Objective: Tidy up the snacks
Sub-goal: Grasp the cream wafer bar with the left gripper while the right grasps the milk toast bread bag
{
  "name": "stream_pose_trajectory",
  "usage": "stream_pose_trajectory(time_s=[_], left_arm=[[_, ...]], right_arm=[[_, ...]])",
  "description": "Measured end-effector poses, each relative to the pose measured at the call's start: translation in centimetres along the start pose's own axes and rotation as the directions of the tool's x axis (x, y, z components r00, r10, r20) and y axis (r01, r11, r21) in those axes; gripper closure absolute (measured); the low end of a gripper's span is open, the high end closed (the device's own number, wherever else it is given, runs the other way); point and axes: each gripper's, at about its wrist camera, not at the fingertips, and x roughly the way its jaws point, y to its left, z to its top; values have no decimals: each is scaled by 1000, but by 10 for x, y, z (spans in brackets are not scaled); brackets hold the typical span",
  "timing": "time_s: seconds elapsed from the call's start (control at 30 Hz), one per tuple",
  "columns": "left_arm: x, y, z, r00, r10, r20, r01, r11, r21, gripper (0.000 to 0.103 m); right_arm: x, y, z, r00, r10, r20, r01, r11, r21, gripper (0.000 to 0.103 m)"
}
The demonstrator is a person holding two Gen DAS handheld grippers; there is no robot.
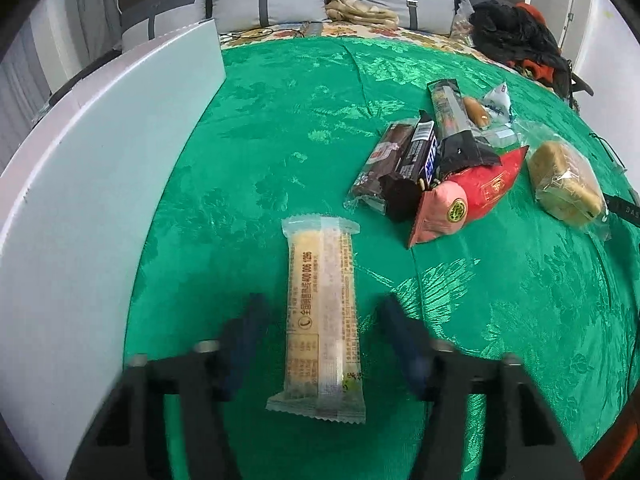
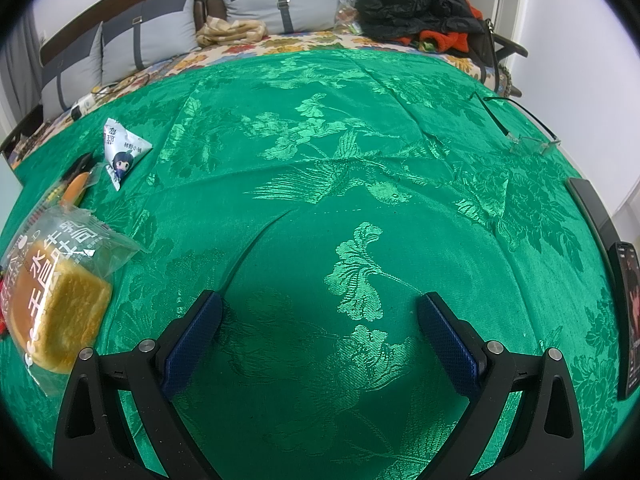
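Note:
In the left wrist view a long pale yellow snack bar in a clear wrapper lies on the green cloth, lengthwise between the fingers of my open left gripper, which does not touch it. A pile of snacks lies to the far right: dark chocolate packs, a red pouch, a pink pouch. A wrapped bread lies beside it. My right gripper is open and empty over bare green cloth. The wrapped bread is at its left, a small white triangular packet farther back.
A white box wall stands along the left in the left wrist view. Glasses and a phone lie at the right of the cloth. Grey pillows and dark clothes lie at the back of the bed.

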Motion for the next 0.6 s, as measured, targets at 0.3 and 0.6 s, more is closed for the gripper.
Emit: stream_pose_trajectory(time_s=[0.3, 0.6], left_arm=[[-11, -4, -14, 1000, 14, 4, -14, 998, -58, 74], [-23, -1, -33, 998, -65, 20, 66, 995, -79, 74]], right_arm=[[1, -2, 0, 1000, 1, -1, -1, 1000, 1, 3], [-72, 80, 48, 838, 494, -231, -538, 679, -500, 5]])
